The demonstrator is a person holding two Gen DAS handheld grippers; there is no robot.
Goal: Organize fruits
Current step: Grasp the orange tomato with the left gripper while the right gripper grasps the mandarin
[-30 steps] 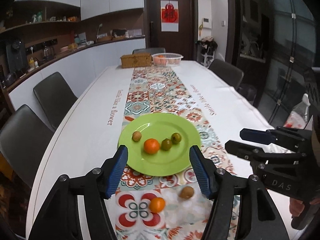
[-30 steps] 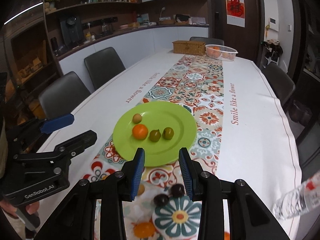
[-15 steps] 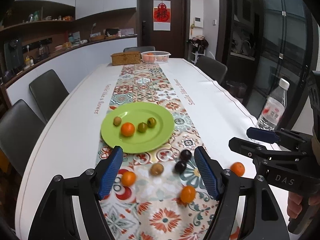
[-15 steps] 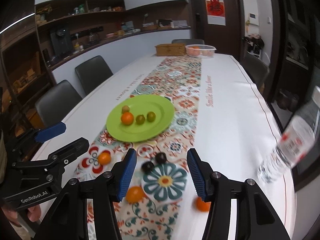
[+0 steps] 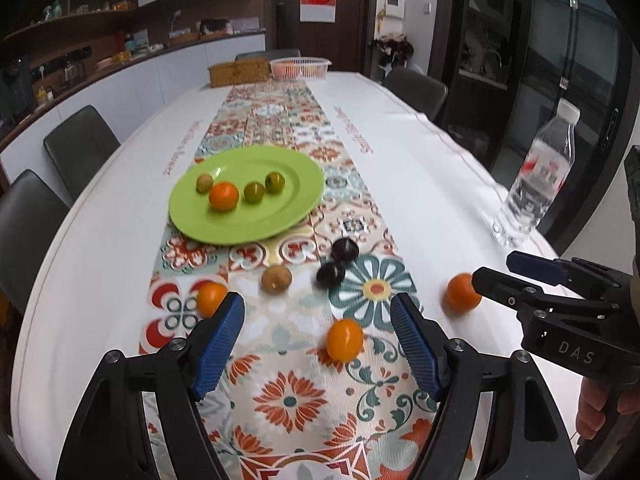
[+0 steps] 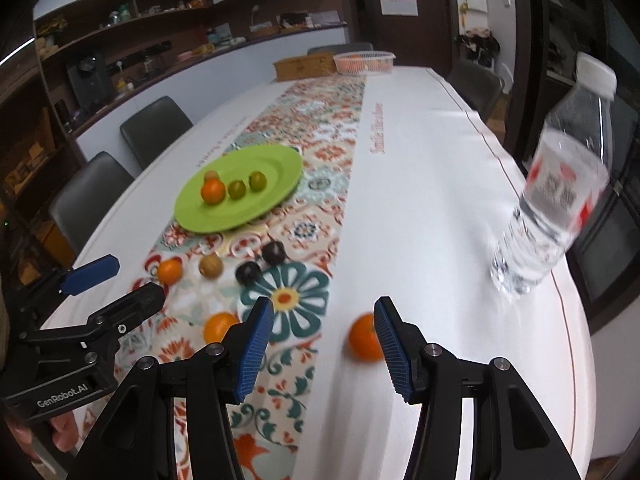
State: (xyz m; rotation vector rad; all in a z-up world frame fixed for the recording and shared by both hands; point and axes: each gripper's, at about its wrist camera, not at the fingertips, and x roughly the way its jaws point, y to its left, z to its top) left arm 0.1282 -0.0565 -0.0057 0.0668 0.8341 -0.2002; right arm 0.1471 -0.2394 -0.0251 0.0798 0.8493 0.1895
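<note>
A green plate on the patterned runner holds an orange, two green fruits and a brown fruit. Loose on the runner nearer me lie an orange at left, a brown fruit, two dark plums, an orange in front, and an orange on the white cloth at right. My left gripper is open and empty, above the front orange. My right gripper is open and empty, its right finger beside the rightmost orange.
A clear water bottle stands near the table's right edge. A white basket and a wicker box sit at the far end. Dark chairs line the left side.
Both grippers have pulled back from the plate toward the near end of the table. The loose fruits and the bottle have come into view. Both stay open.
</note>
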